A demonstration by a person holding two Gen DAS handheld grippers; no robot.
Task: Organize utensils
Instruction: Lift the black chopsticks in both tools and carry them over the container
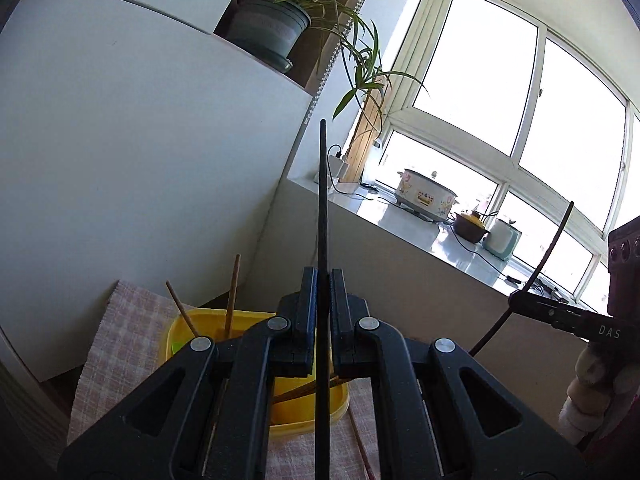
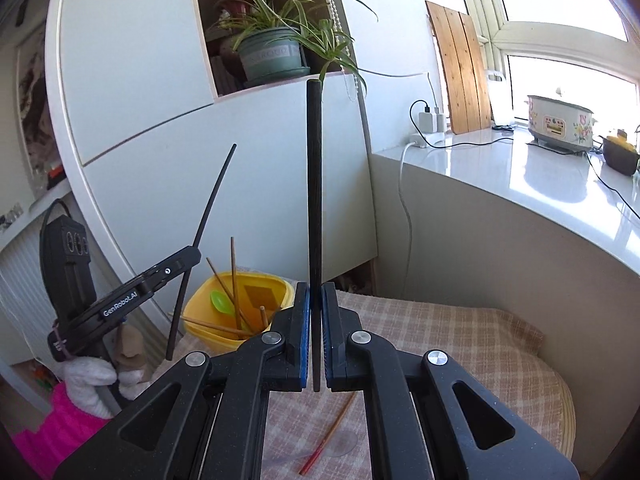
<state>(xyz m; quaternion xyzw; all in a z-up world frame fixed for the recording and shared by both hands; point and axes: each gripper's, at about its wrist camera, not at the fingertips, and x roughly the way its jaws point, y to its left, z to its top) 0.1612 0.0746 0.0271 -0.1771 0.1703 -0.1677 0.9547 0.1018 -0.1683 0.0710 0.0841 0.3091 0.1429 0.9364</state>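
My left gripper (image 1: 323,280) is shut on a black chopstick (image 1: 323,200) that stands upright above the yellow tub (image 1: 176,332). It also shows in the right wrist view (image 2: 191,255) with its chopstick (image 2: 208,216). My right gripper (image 2: 316,296) is shut on another black chopstick (image 2: 313,200), held upright; it shows at the right edge of the left wrist view (image 1: 516,300). The yellow tub (image 2: 280,286) holds several wooden chopsticks (image 2: 233,276) and a green spoon (image 2: 221,302). A red-tipped wooden chopstick (image 2: 326,438) lies on the checked cloth below my right gripper.
The tub stands on a checked cloth (image 2: 440,332) beside a white cabinet (image 2: 200,160) with a potted plant (image 2: 272,52). A white windowsill counter (image 2: 520,176) on the right carries a cooker (image 2: 558,122), cables and chargers (image 2: 430,118).
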